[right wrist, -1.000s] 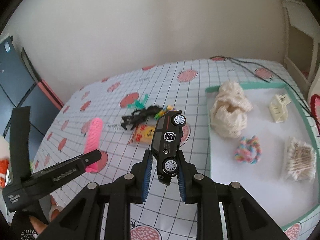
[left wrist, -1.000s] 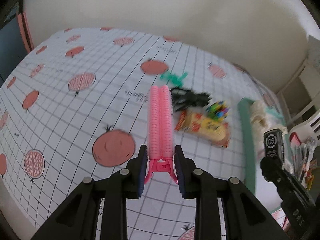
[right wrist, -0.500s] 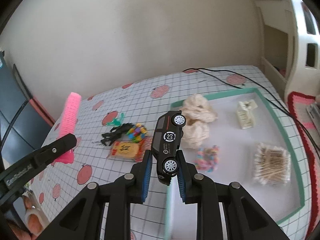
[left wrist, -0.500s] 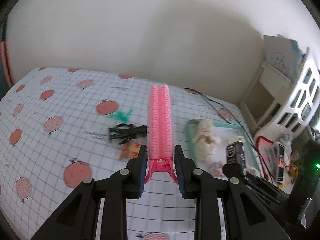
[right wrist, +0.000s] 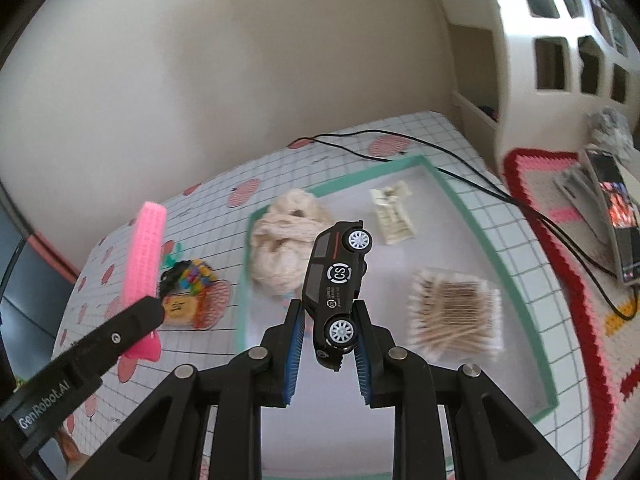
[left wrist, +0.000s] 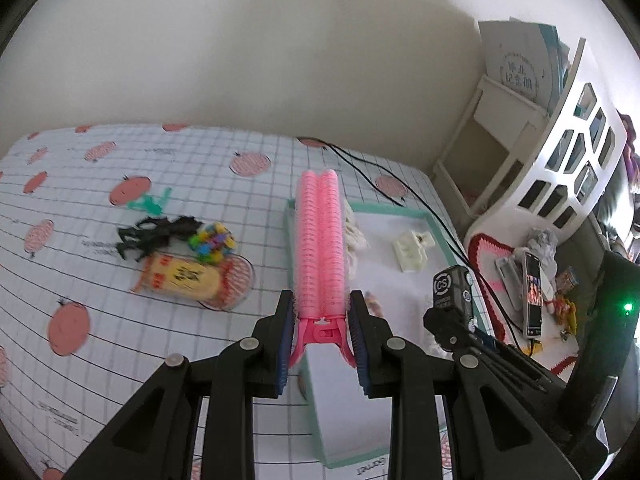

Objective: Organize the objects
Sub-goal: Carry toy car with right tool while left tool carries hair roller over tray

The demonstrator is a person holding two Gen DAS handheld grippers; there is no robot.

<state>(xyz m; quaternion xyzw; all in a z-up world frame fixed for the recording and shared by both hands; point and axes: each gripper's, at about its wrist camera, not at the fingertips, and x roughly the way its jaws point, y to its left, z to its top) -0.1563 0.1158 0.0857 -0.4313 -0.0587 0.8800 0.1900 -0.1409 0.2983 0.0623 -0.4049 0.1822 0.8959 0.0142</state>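
Note:
My left gripper (left wrist: 322,320) is shut on a pink hair-roller clip (left wrist: 319,248), held in the air over the left rim of a white tray with a green edge (left wrist: 390,210). My right gripper (right wrist: 326,326) is shut on a black toy car (right wrist: 338,280), nose up, above the same tray (right wrist: 452,196). In the right wrist view the pink clip (right wrist: 145,252) and the left gripper's black finger (right wrist: 132,328) show at the left. The car (left wrist: 454,286) shows at the right of the left wrist view.
In the tray lie a cream fluffy scrunchie (right wrist: 286,236), a white claw clip (right wrist: 392,212) and a pack of cotton swabs (right wrist: 454,316). On the checked cloth left of it lie a yellow snack pack (left wrist: 182,278), colourful beads (left wrist: 212,240) and black and green figures (left wrist: 154,232). A black cable (right wrist: 500,196) crosses the far right.
Both grippers have swung right with their loads, from over the cloth's left part to over the tray. The grips are unchanged.

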